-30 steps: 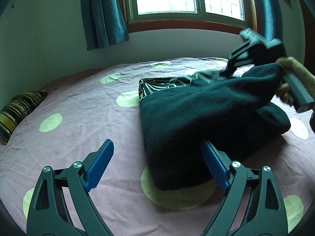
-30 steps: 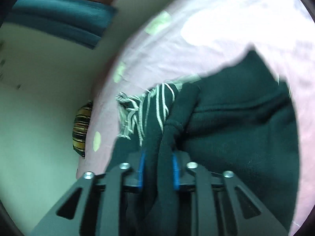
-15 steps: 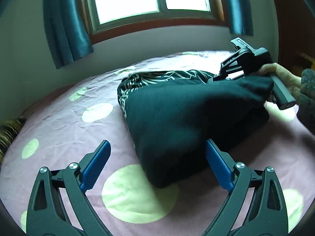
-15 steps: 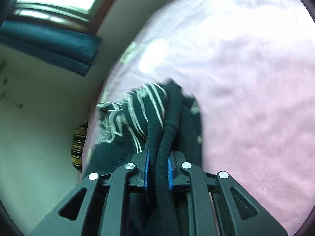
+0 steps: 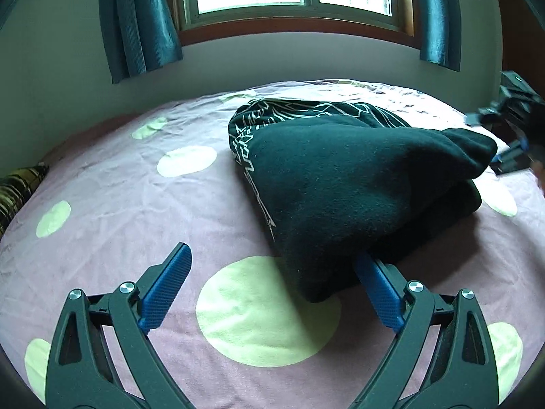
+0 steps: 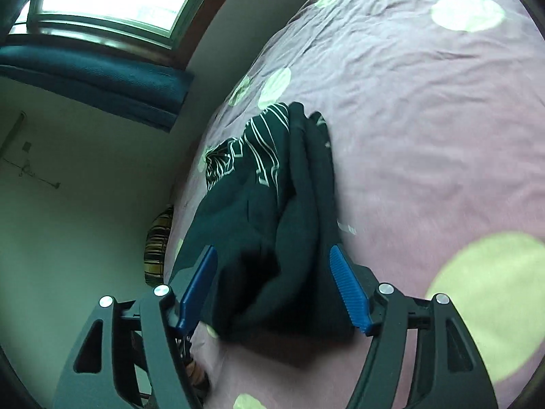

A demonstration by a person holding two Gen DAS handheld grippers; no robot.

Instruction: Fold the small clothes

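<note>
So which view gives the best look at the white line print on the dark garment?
The left wrist view: the dark garment lies folded with the white line print along its far and left edges. The right wrist view shows the print beyond bunched cloth between the open right gripper.

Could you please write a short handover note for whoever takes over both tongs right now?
Left tongs: open, holding nothing, low over the bedsheet at the near corner of the dark garment.
Right tongs: open, fingers either side of the garment's bunched edge, not clamped.
Garment: lies folded in a thick bundle on the bed, white-line print showing at the far end. Striped pillow at the bed's edge.
Done: the garment is folded over and set down.
Left: probably back the right tongs off, flatten the bulging top layer, square the edges.
</note>
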